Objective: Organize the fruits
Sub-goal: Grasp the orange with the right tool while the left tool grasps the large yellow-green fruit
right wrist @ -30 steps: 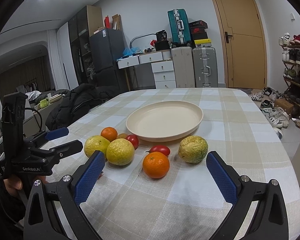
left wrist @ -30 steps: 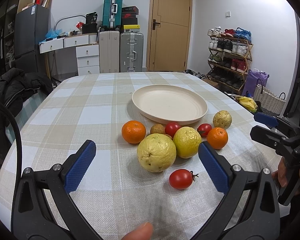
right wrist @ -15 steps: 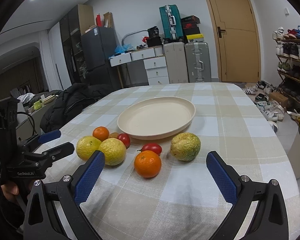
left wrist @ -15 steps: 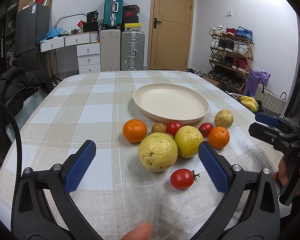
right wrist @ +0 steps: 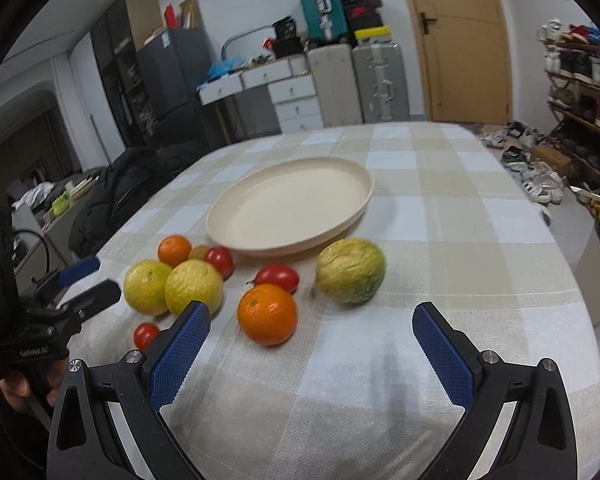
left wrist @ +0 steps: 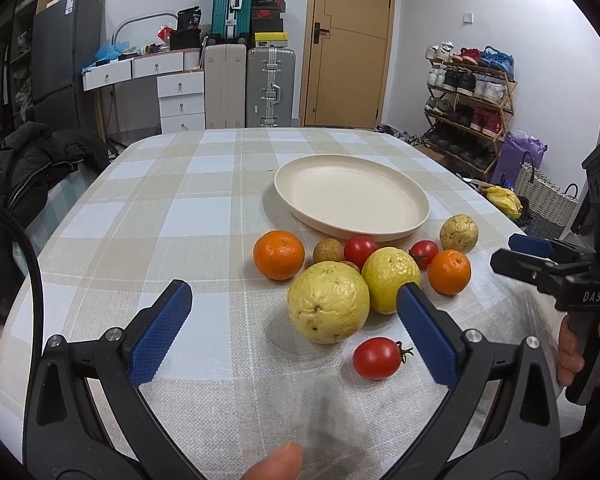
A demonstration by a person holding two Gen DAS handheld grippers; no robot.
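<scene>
An empty cream plate [left wrist: 352, 196] [right wrist: 292, 204] sits mid-table. Before it lie two large yellow guavas [left wrist: 328, 307] [left wrist: 390, 274], a smaller guava [left wrist: 459, 233] [right wrist: 350, 271], two oranges [left wrist: 279, 254] [left wrist: 449, 272] [right wrist: 267, 314], three tomatoes [left wrist: 377, 357] [left wrist: 360, 249] [left wrist: 423, 251] and a small brown fruit [left wrist: 328, 250]. My left gripper [left wrist: 294, 330] is open and empty, just short of the big guava. My right gripper [right wrist: 310, 354] is open and empty, just short of the orange and the small guava.
The table carries a checked cloth [left wrist: 180, 216]. A black jacket [left wrist: 24, 168] hangs at the left edge. Suitcases [left wrist: 270, 86], drawers and a door stand behind. A shoe rack [left wrist: 470, 92] and a basket [left wrist: 544, 200] stand to the right.
Both grippers have moved forward toward the fruit, which now looks larger. The right gripper has also swung slightly, and its view is blurred. No fruit has moved.
</scene>
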